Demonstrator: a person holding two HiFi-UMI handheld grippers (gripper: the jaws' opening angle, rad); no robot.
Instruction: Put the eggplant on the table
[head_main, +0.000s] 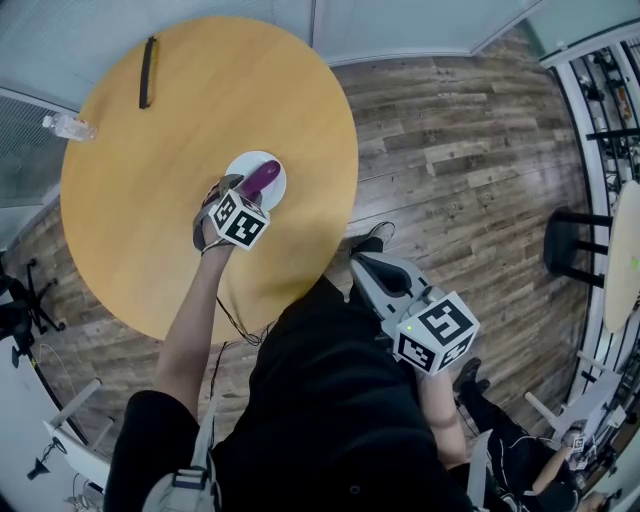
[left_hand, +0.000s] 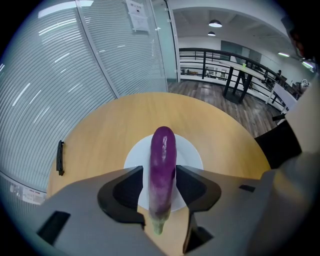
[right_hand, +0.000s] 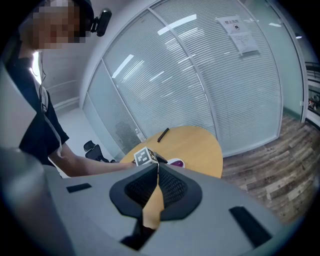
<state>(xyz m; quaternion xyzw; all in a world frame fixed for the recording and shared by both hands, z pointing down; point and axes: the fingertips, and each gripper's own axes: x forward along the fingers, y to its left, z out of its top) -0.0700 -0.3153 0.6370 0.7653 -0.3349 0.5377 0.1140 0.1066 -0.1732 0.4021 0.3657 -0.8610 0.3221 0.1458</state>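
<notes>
The eggplant (left_hand: 162, 165) lies over the plate (left_hand: 191, 156), which sits on the table (left_hand: 215, 125).

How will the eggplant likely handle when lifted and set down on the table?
The eggplant looks glossy, so it may slip in the left gripper, whose jaws clamp it. It juts straight past them, so it is probably stiff. Round and long, it could roll on the flat table.

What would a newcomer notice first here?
The purple eggplant is clamped in the left gripper, over the white plate near the edge of the round wooden table. The right gripper is shut and empty, held off the table at the person's side.
</notes>
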